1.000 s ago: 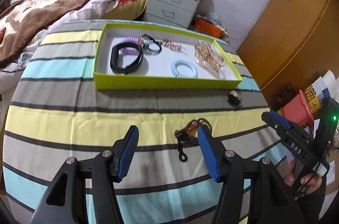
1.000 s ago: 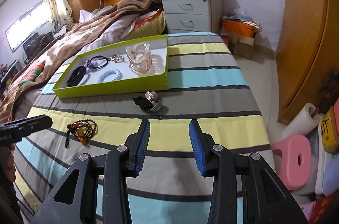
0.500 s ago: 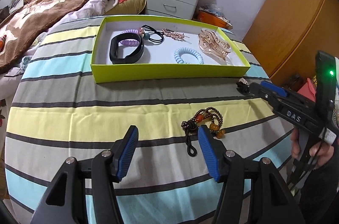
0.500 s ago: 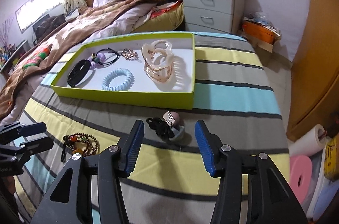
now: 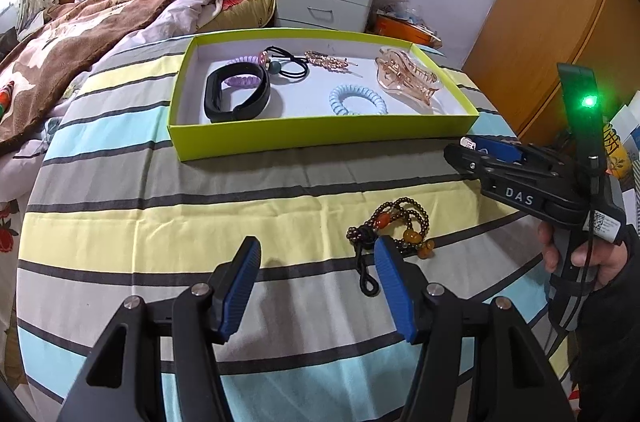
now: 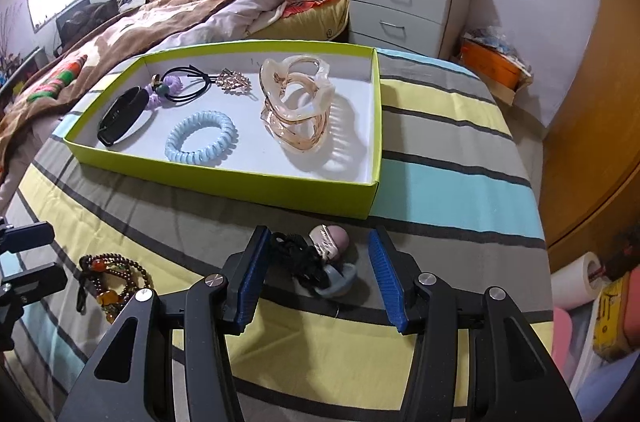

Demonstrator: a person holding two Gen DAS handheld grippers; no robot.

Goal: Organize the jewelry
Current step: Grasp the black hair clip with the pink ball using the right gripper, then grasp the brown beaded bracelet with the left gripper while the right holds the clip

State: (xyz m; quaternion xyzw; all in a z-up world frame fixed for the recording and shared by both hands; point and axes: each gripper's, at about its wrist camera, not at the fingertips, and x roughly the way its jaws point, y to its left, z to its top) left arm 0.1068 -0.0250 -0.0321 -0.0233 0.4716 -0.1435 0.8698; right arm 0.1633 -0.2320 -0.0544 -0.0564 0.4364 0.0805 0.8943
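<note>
A lime-green box (image 5: 320, 135) (image 6: 280, 190) on the striped cloth holds a black band (image 5: 236, 94), a blue coil tie (image 6: 201, 138), a clear claw clip (image 6: 296, 106) and other pieces. A black hair tie with pink and grey beads (image 6: 320, 262) lies on the cloth between the open jaws of my right gripper (image 6: 318, 272), untouched. A brown bead bracelet (image 5: 394, 230) (image 6: 114, 280) lies just ahead and right of my open, empty left gripper (image 5: 318, 284). The right gripper also shows in the left wrist view (image 5: 472, 152).
The striped table (image 5: 160, 222) stands beside a bed with a brown blanket (image 5: 100, 18). A white nightstand (image 6: 400, 6) is behind the box. A wooden wardrobe (image 5: 560, 2) and floor clutter stand to the right.
My right gripper has moved forward over the beaded hair tie, which now lies between its fingers. My left gripper has crept slightly forward toward the bead bracelet.
</note>
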